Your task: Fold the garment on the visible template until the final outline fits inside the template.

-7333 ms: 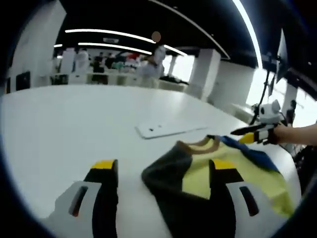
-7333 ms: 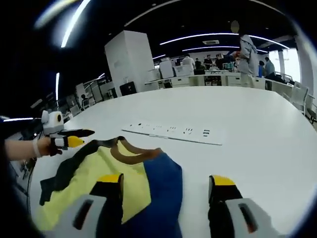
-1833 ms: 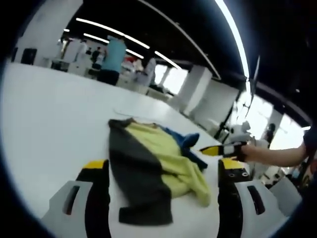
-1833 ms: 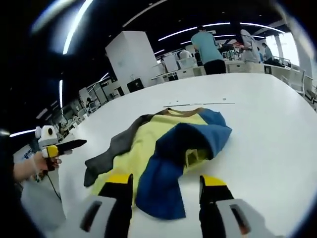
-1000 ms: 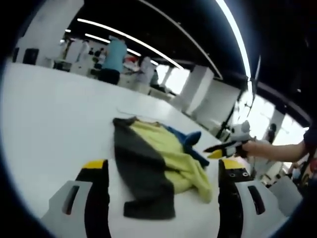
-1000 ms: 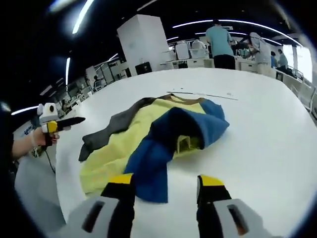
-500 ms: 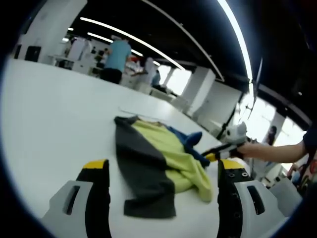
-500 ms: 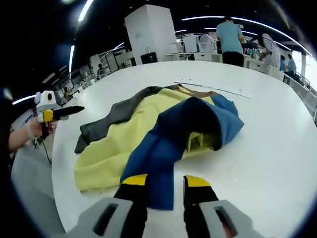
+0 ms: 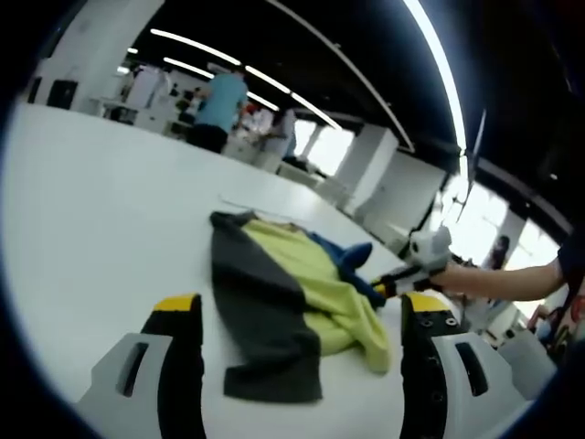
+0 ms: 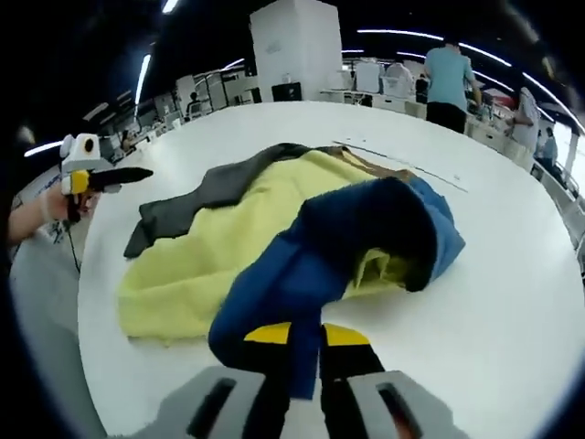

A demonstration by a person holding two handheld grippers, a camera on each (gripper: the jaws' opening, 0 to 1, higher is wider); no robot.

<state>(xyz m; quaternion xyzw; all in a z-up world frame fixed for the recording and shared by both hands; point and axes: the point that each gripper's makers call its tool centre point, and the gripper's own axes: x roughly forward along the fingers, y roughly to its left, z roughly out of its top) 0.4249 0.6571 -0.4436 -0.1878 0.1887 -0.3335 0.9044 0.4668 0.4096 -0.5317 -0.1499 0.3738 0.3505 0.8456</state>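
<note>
A crumpled yellow, grey and blue garment (image 10: 274, 238) lies on a white table (image 10: 494, 302). In the right gripper view, the right gripper (image 10: 306, 340) has its jaws nearly together, pinching the blue sleeve (image 10: 274, 302) at its near end. The left gripper view shows what that one cannot: the left gripper (image 9: 297, 306), jaws wide apart and holding nothing, above the grey sleeve (image 9: 260, 320), with people (image 9: 219, 110) at desks beyond.

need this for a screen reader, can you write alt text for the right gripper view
The right gripper has its fingers closed on the blue sleeve of a yellow, blue and dark grey garment lying rumpled on a white table. At the left edge, the left gripper is held off the cloth; people stand in the background.
</note>
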